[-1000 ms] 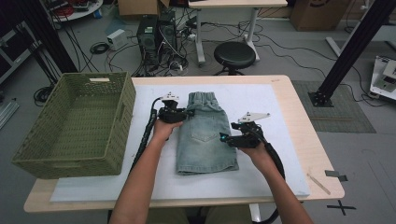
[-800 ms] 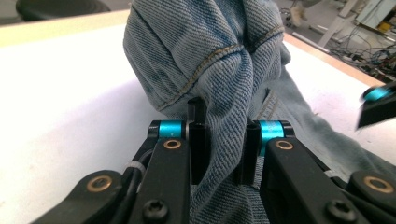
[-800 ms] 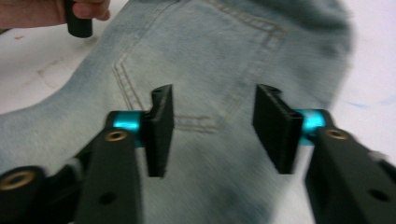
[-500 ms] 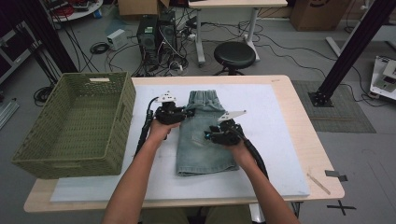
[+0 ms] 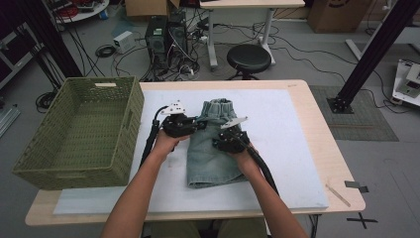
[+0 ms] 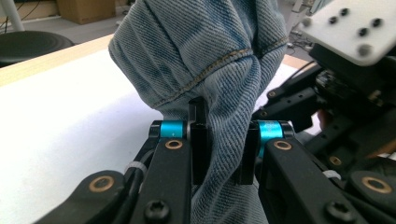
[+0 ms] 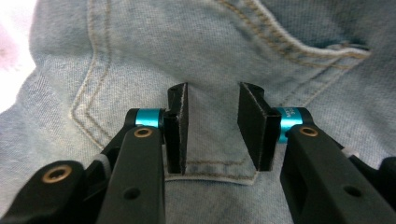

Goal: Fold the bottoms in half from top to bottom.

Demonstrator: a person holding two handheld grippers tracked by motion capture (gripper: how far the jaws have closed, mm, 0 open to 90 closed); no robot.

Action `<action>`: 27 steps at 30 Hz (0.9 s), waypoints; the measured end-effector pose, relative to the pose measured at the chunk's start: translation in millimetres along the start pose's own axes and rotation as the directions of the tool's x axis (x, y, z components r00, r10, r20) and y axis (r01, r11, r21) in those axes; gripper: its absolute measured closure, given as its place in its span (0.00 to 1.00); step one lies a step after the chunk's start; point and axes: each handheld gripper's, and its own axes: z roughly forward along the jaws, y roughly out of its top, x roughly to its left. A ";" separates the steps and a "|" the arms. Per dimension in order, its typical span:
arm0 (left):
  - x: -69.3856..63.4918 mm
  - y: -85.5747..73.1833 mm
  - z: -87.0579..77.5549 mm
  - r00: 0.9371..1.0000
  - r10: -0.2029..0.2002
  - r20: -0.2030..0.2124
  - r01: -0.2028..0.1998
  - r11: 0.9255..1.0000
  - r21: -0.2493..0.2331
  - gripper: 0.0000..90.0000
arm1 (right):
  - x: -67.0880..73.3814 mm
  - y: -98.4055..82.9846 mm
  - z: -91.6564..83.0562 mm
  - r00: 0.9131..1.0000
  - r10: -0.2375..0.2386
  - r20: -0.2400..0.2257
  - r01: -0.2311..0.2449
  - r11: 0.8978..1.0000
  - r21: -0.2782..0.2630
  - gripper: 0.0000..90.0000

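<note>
Light-blue denim shorts (image 5: 213, 163) lie folded on the white mat, waistband at the far end. My left gripper (image 5: 200, 123) is at their left edge near the waistband. Its jaws are shut on a bunched fold of the denim (image 6: 196, 56), squeezed between the pads of the left gripper (image 6: 224, 144). My right gripper (image 5: 220, 144) rests on the middle of the shorts and points down at a back pocket (image 7: 299, 51). The right gripper's (image 7: 212, 130) jaws have just been closing, and a raised ridge of denim stands pinched between its pads.
A green woven basket (image 5: 131, 114) stands on the left end of the table. The white mat (image 5: 297, 148) covers most of the wooden tabletop (image 5: 337, 163). A thin stick (image 5: 338, 194) lies near the front right corner. A stool (image 5: 248, 57) and cables are behind the table.
My right gripper has slid left from the shorts' right edge onto their middle, and its jaws have narrowed. The left gripper keeps its hold at the waistband edge.
</note>
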 end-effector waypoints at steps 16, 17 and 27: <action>-19.6 -14.9 -16.7 0.998 0.045 0.034 -0.043 0.998 -0.034 0.90 | -13.2 -17.7 -17.0 0.999 0.038 0.002 -0.038 0.999 -0.012 0.69; -20.0 -15.8 -17.8 0.998 0.047 0.032 -0.046 0.998 -0.036 0.90 | -14.6 -18.7 -18.3 0.999 0.038 -0.004 -0.038 0.999 -0.012 0.69; -28.7 -22.6 -23.4 0.996 0.065 0.060 -0.062 0.997 -0.051 0.90 | -37.2 -30.8 -50.0 0.999 0.032 -0.015 -0.033 0.999 -0.031 0.71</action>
